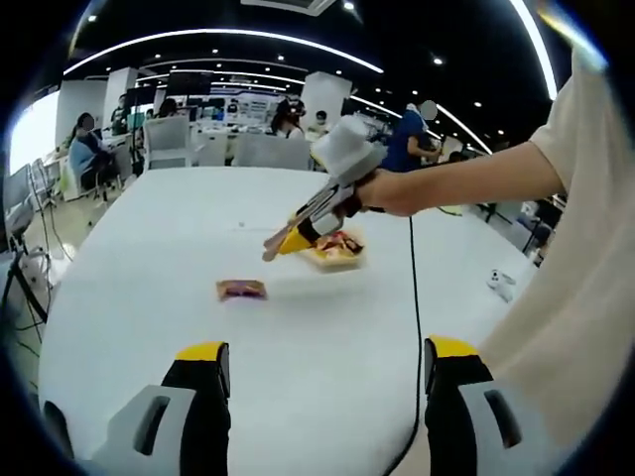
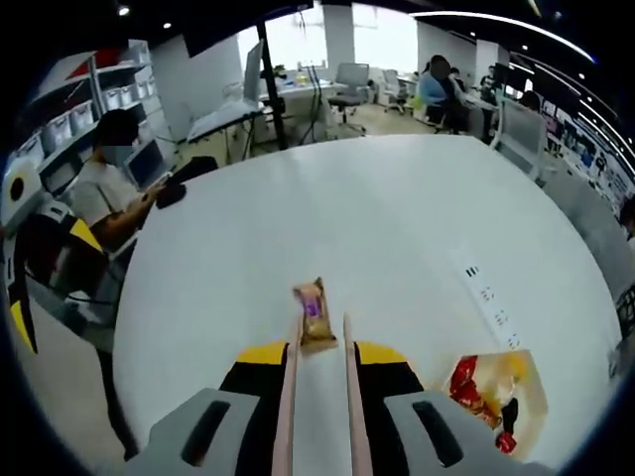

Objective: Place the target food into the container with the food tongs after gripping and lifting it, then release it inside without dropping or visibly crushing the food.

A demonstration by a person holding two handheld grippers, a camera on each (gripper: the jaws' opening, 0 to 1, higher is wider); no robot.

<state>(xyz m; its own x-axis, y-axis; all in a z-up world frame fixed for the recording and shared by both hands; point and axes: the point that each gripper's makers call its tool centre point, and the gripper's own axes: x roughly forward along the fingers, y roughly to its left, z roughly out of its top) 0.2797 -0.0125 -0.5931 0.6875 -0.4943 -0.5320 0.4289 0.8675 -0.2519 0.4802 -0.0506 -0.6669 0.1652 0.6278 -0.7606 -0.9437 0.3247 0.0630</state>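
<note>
In the left gripper view, the left claw point(image 1: 325, 372) hangs released over the white table point(image 1: 149, 288), its two yellow-tipped jaws wide apart at 6 o'clock with nothing between them. Toward 12 o'clock from them, the right claw point(image 1: 281, 243) comes in from 3 o'clock in a person's hand point(image 1: 389, 190), carrying pale food tongs point(image 1: 298, 223) whose tips reach out over the table. Just beside the tongs, at their 4 o'clock, sits a shallow yellow container point(image 1: 337, 253) with red wrapped snacks in it. The target food, a small wrapped snack bar point(image 1: 241, 289) with a purple label, lies flat on the table near the container, at its 8 o'clock, apart from the tongs. In the right gripper view, the right claw point(image 2: 319, 359) is clenched on the food tongs point(image 2: 317, 416), whose two arms point(image 2: 287, 397) run up between the jaws toward 12 o'clock. The snack bar point(image 2: 315, 313) lies at the tong tips; whether the tips touch it is hard to tell. The container point(image 2: 521, 392) sits at 4 o'clock, well to the side of the bar.
</note>
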